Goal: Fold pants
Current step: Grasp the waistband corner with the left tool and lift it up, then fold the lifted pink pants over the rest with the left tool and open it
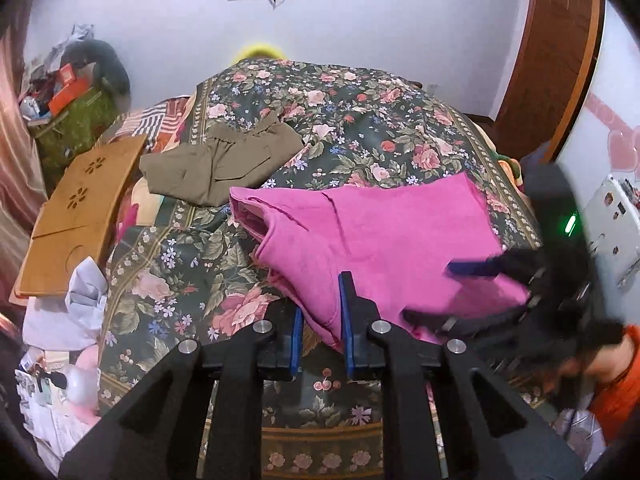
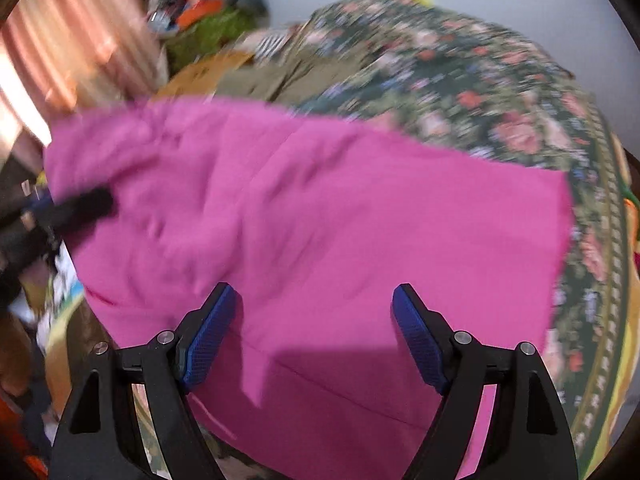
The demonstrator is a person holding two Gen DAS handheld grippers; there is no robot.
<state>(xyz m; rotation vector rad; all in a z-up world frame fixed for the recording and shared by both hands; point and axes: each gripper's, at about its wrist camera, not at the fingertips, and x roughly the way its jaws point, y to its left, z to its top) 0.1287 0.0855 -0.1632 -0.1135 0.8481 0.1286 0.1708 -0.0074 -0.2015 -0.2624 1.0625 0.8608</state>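
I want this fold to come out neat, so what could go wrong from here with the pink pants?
1. The left tongs straddle only the near edge of the pink pants, so the cloth may slip out.
2. The right tongs are wide open above the pants and blurred, so they may bunch the folded layers.

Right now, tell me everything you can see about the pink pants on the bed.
The bright pink soft-knit pants lie partly folded and wrinkled on the dark floral bedspread, waistband opening toward the left. The left gripper reaches their near edge between its narrowly parted fingers; the open right gripper hovers over them.
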